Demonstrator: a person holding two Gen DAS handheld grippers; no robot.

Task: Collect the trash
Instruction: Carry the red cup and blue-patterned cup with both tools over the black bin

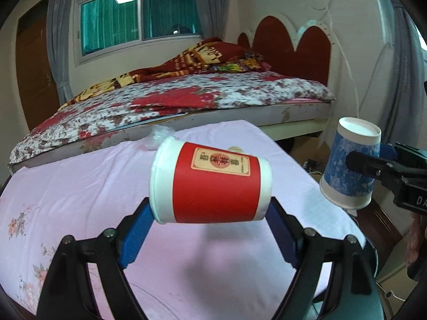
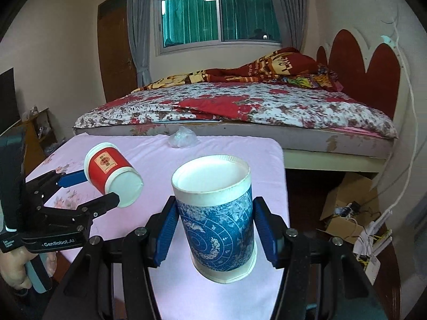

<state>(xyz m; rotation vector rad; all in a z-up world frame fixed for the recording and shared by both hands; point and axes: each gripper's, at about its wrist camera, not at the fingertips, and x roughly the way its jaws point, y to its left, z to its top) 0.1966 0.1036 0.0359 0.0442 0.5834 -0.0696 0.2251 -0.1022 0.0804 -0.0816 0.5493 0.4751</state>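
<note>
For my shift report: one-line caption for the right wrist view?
Right gripper holds blue paper cup upside down above pink-covered table; left gripper carries red cup.

Crumpled wrapper (image 2: 183, 136) lies on table (image 2: 229, 146), bed (image 2: 240, 106) behind.

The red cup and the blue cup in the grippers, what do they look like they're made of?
Red cup: apparently paper, with a matte white body, a printed red sleeve and a rolled rim. Blue cup: likely paper too, with a white inside, a blue printed pattern and a slightly scuffed rim. Any inner coating can't be judged.
</note>
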